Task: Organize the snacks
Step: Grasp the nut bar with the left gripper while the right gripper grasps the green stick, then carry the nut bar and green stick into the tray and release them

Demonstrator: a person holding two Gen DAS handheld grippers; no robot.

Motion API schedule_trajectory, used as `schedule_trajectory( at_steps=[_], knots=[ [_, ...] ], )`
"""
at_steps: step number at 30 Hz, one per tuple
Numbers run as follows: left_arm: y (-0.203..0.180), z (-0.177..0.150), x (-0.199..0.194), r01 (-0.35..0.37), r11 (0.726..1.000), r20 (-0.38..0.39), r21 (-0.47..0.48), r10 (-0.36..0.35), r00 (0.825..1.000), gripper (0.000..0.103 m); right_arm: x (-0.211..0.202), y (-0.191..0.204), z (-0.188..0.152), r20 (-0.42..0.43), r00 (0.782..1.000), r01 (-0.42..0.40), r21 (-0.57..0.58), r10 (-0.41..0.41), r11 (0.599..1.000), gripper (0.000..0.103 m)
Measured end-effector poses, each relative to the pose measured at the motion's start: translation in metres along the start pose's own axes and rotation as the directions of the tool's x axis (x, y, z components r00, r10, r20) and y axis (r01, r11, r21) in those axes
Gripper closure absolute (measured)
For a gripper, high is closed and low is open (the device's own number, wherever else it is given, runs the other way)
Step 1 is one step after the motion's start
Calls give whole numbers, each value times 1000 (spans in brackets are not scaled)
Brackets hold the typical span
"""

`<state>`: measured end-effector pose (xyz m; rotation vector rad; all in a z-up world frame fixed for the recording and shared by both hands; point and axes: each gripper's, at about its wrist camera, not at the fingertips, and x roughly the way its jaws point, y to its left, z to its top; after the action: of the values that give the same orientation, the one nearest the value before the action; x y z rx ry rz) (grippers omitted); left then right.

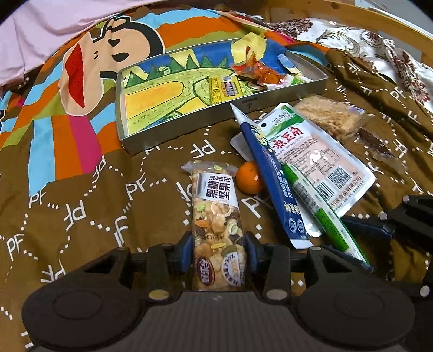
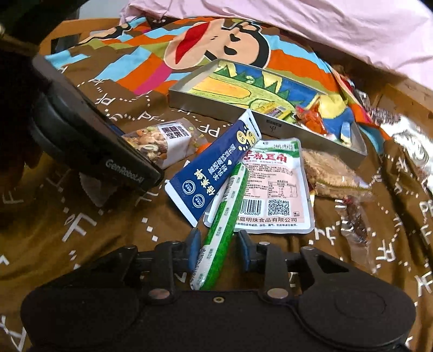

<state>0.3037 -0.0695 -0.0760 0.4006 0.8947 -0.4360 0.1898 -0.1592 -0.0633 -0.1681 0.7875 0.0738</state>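
My left gripper [image 1: 219, 250] is shut on a clear-wrapped nut bar [image 1: 216, 216], which lies on the brown bedspread; the bar also shows in the right wrist view [image 2: 159, 142]. My right gripper [image 2: 217, 250] stands open around the near end of a green stick packet [image 2: 222, 227], with a gap on the right side. A metal tin tray [image 1: 189, 127] with a painted bottom lies beyond and holds several small snacks, among them a red packet [image 1: 263, 71] and a yellow bar [image 1: 224, 89]. The tray also shows in the right wrist view [image 2: 311, 135].
Between the grippers lie a blue packet [image 1: 273, 176], a white and pink pouch [image 1: 319, 154], a small orange [image 1: 247, 177], a crumbly cake in clear wrap [image 1: 330, 119] and a dark stick in clear wrap [image 2: 354, 219]. A pink pillow [image 2: 297, 24] lies behind.
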Motion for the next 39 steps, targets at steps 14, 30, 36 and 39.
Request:
schedule_trajectory(
  at_steps=[14,30,36,39],
  knots=[
    [-5,-8,-32,-72,995,2,-63,73,997,63,-26,20,-13,128,984,149,-229,-122,962,85],
    [-16,13,-71,-65,984,135,-166,88,987,63,-57,11,-8,342,911,349,-337,-232,874,85],
    [-16,44,-68,-35,975,182,-217,76,980,63,-62,-17,18,398,886,377,-319,-238,870,85],
    [-16,63,-63,-38,972,207,-232,88,974,63,-50,-32,32,440,862,418,-335,-252,845,85]
  ],
)
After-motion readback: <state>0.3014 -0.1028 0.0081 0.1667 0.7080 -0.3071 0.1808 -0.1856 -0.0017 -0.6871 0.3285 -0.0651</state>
